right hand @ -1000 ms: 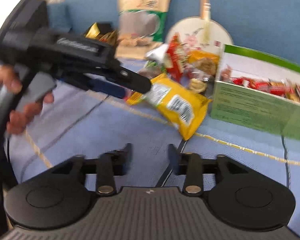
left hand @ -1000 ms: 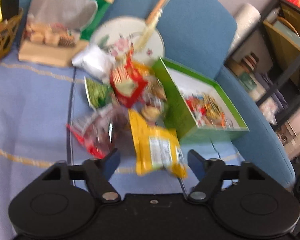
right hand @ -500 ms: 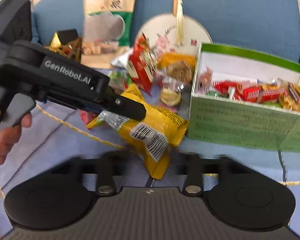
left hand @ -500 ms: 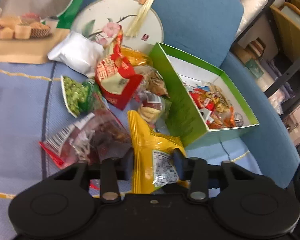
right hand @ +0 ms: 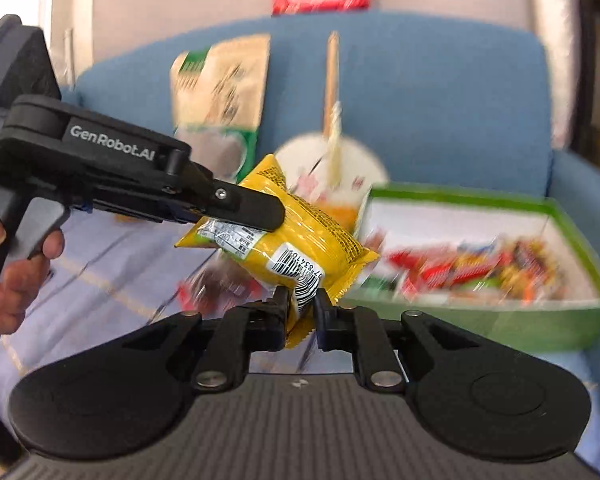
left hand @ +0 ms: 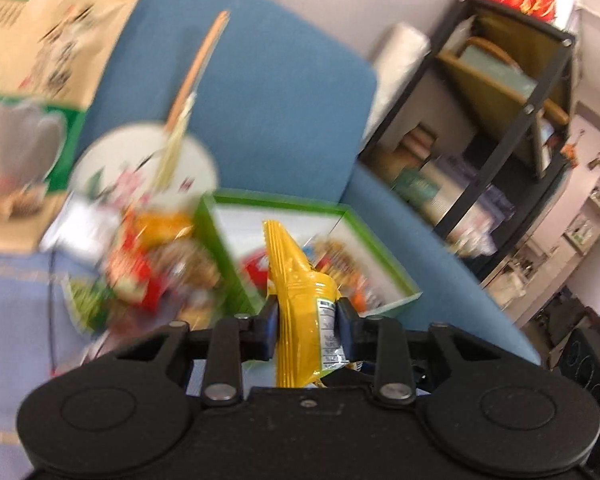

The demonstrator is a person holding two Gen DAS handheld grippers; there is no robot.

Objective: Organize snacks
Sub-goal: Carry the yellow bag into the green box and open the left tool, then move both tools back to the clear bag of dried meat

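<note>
1. The yellow snack packet (right hand: 300, 248) is held in the air above the sofa seat, just left of the green box (right hand: 480, 320); it is clamped at one end by the left gripper (left hand: 306, 320) and pinched at its lower corner by the right gripper (right hand: 302, 312), so both grippers are closed on it.
2. A double hold is judged risky: if the two are pulled apart, the film may be torn or the contents crushed. One grip is best released before the packet is carried on.
3. The packet should be brought over the box's open top and lowered among the wrapped sweets (right hand: 472, 268) before it is let go, not dropped from height.
4. The packet is seen as glossy yellow film, puffed, with crimped end seals, a barcode and a white label panel.
5. Further loose snacks (left hand: 140, 276) are left heaped on the blue blanket (left hand: 8, 292), blurred, beside a round fan (left hand: 140, 164).
</note>
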